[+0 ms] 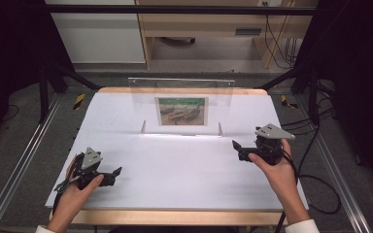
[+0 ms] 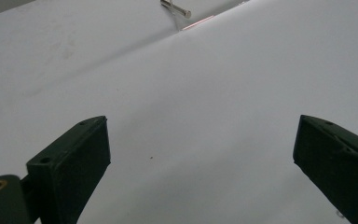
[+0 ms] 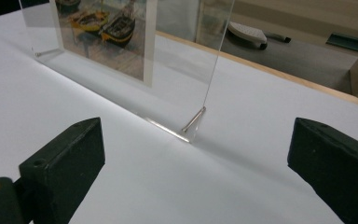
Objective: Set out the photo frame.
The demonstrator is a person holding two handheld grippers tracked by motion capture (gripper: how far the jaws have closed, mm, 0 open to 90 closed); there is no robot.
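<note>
In the right gripper view the picture frame [image 3: 121, 51] is cut off by the top edge, its boat picture [image 3: 103, 32] only partly seen.

I see bare white table [image 1: 175, 170] between my two grippers, open for passage. The upright clear picture frame [image 1: 181, 108] blocks the far middle; its metal pegs [image 3: 193, 119] stick out forward.

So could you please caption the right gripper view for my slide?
Open right gripper faces a clear picture frame standing upright on the white table.

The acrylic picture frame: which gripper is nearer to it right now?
Right. The right gripper sits just off the acrylic picture frame by its right foot; the left gripper is farther back, near the table's front left.
</note>
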